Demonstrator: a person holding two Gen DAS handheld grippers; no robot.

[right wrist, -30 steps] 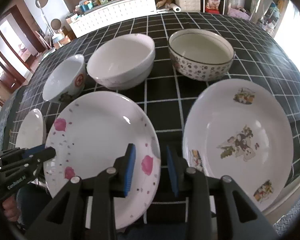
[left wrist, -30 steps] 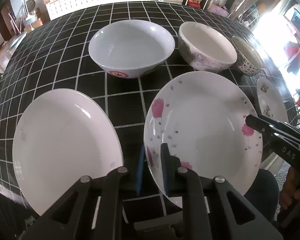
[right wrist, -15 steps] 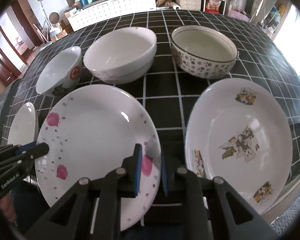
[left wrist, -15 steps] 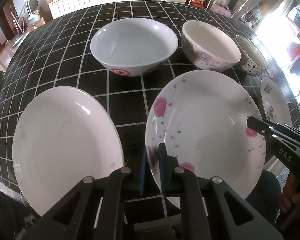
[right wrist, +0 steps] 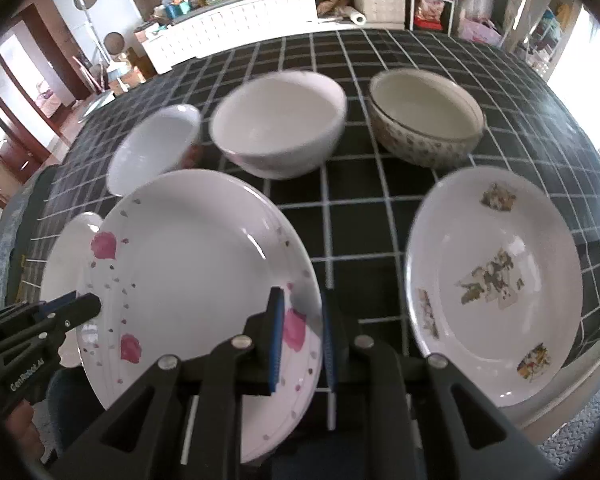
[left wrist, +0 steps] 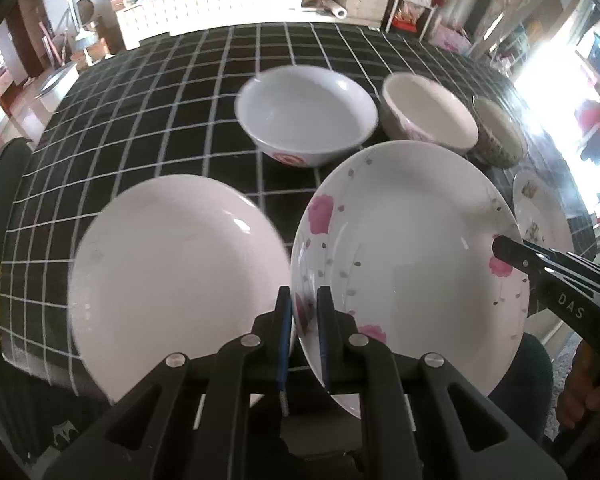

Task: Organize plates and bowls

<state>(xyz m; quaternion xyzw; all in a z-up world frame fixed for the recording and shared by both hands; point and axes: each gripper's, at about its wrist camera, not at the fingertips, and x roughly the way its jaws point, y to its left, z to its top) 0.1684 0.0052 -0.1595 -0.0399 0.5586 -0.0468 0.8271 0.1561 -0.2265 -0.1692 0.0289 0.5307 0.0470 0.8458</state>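
A white plate with pink flowers (left wrist: 404, 256) (right wrist: 188, 264) hangs tilted a little above the checked tablecloth, held from both sides. My left gripper (left wrist: 302, 312) is shut on its left rim, and its dark tip (right wrist: 88, 304) shows in the right wrist view. My right gripper (right wrist: 300, 320) is shut on the opposite rim, pads on either face, and reaches in from the right (left wrist: 500, 248) in the left wrist view. A plain white plate (left wrist: 172, 272) (right wrist: 66, 264) lies to the left. A plate with cartoon prints (right wrist: 496, 280) (left wrist: 540, 216) lies to the right.
Three bowls stand in a row behind the plates: a white one with a red mark (left wrist: 306, 116) (right wrist: 156, 148), a pink-flowered one (left wrist: 428, 112) (right wrist: 278, 120) and a dotted one (right wrist: 424, 116) (left wrist: 496, 132). The black checked table (left wrist: 140, 120) runs bare behind them. A person's hand (left wrist: 588, 396) holds the right gripper.
The right jaws narrowed onto the flowered plate's rim and the left jaws tightened on theirs. Both grippers then rose, and the plate came up off the cloth.
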